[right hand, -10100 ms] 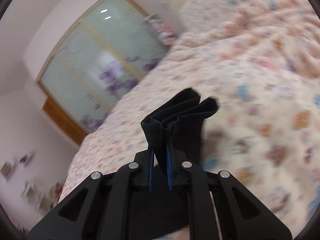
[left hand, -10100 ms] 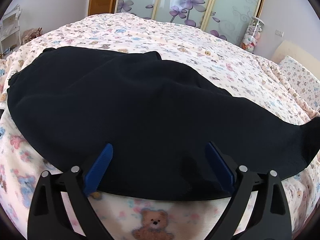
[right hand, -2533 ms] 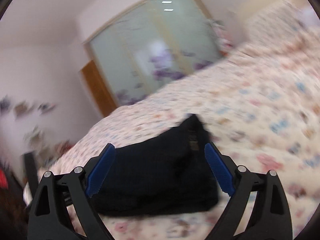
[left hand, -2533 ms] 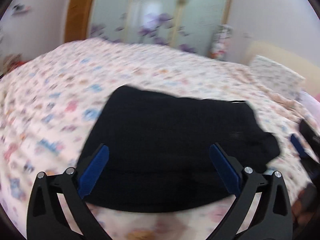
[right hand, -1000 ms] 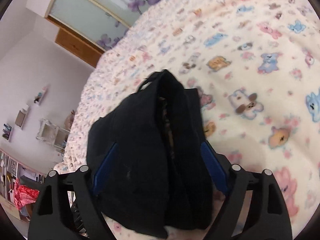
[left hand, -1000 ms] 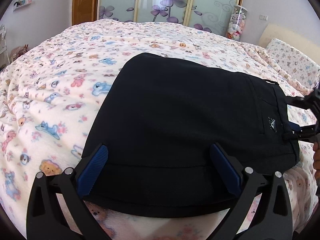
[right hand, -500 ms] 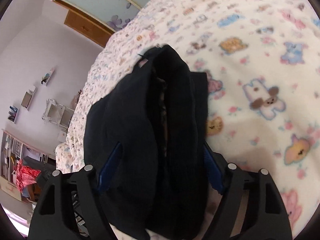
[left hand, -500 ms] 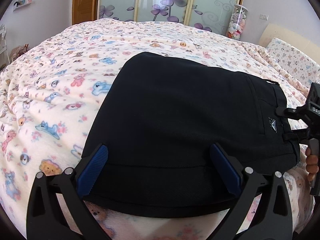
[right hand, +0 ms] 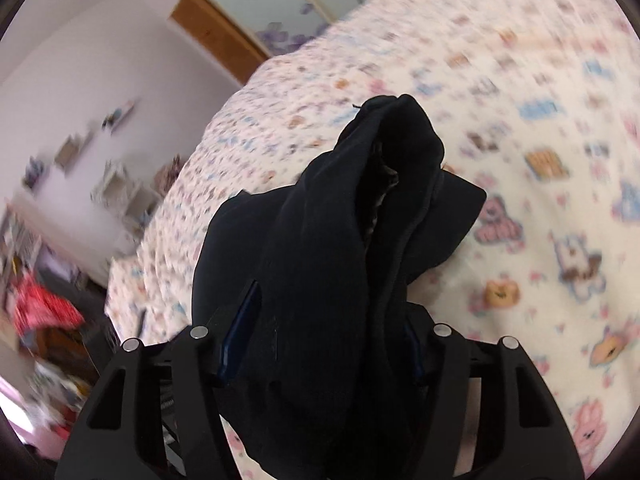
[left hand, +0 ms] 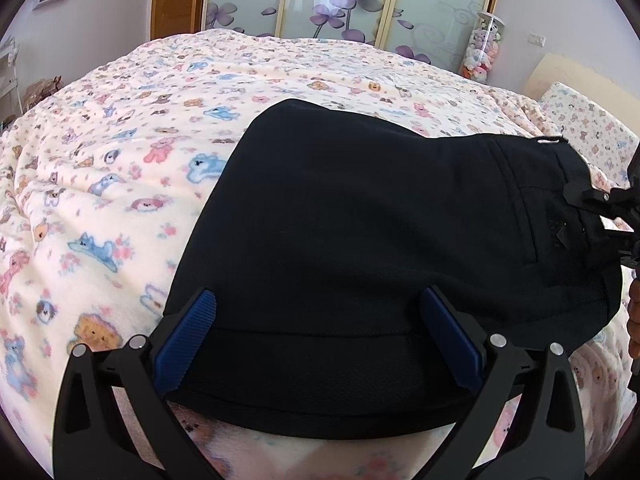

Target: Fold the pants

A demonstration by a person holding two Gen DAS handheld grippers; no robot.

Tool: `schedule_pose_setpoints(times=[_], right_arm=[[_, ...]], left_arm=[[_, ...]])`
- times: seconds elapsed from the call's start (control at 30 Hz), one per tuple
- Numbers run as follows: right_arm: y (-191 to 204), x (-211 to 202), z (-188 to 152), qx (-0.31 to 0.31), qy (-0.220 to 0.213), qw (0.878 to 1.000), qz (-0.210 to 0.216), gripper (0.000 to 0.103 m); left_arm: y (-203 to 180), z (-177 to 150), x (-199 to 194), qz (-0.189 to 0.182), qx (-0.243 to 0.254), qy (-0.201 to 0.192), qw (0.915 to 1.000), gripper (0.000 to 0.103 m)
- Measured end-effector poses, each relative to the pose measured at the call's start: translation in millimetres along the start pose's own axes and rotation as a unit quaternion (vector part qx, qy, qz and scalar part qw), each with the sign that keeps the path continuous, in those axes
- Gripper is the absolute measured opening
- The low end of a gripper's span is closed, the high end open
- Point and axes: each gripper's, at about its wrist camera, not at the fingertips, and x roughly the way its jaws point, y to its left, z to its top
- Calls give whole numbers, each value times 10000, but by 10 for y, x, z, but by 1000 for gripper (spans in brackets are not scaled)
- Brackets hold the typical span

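Black pants (left hand: 380, 220) lie folded into a broad pad on a bear-print blanket (left hand: 120, 140). My left gripper (left hand: 320, 340) stands open over their near folded edge, with the cloth under and between its blue pads (left hand: 188, 340). From the right edge, my right gripper (left hand: 588, 212) reaches onto the waistband end. In the right wrist view that gripper (right hand: 327, 340) is closing its jaws, and the waistband end of the pants (right hand: 320, 220) is bunched thick between them. The bunch stands up off the blanket (right hand: 540, 120) and hides most of the right pad.
A wardrobe with frosted, purple-flowered sliding doors (left hand: 340, 8) stands beyond the bed. A clear tube of plush toys (left hand: 482, 52) is at its right, a pillow (left hand: 580, 116) at far right. A person's hand (left hand: 634, 320) shows at the right edge.
The right gripper's jaws have narrowed around the waistband end, which has bunched up and risen a little; its view has rolled and shifted. The left gripper has stayed put.
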Motion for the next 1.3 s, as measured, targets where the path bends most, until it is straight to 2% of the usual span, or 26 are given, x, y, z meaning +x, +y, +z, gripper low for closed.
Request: schedule_pose_setpoints(times=[0.1,0.2,0.37,0.5,0.53,0.57,0.6,0.67,0.83,0.9,1.0,1.13,1.2,1.3], right_arm=[[-316,104,-16,596,173,9980,-97,63],[-511,100,-99,941,141,9954,85,63],[-580,92,-146,1066,139,9941,160,66],[-707,147,-198,1300,150,9906,388,68],[-715,157,-201,1335,139,9897,497,64],[-717,163,-201,1381,137,9882,641,52],[-698,156,-195,1411,107,9876,684,51],[-607,118,-163,1229,39,9905,622,43],[-171,-46,-18,490,-251,9969,564,35],[-2,-74,15,258,-361,9966,698,33],[88,-44,-6,29,-441,9975,544,33],[-175,-25,-127,523,-486,9954,637,32],[-130,-54,-196,298,-574,9963,560,32],[79,-75,-258,-211,-765,9965,281,32]], left_arm=[[-17,-9,-16,-1,45,-18,10000,101],[-32,-15,-27,-3,88,-23,10000,101],[-32,-12,-28,-12,82,-22,10000,101],[-31,-9,-27,-6,81,-17,10000,101],[-30,-10,-29,-10,77,-15,10000,101],[-33,-7,-28,-15,71,-13,10000,101],[-31,-10,-34,-19,55,-13,10000,101],[-29,-5,-32,-31,20,-9,10000,101],[36,17,-57,-131,-194,-57,9997,101],[80,26,-80,-258,-340,-108,9990,101],[163,51,-140,-581,-627,-227,9961,101],[379,112,-322,-1236,-1024,-311,9865,101],[545,186,-404,-1442,-1332,-373,9798,101],[835,338,-383,-1463,-1712,-216,9741,101]])
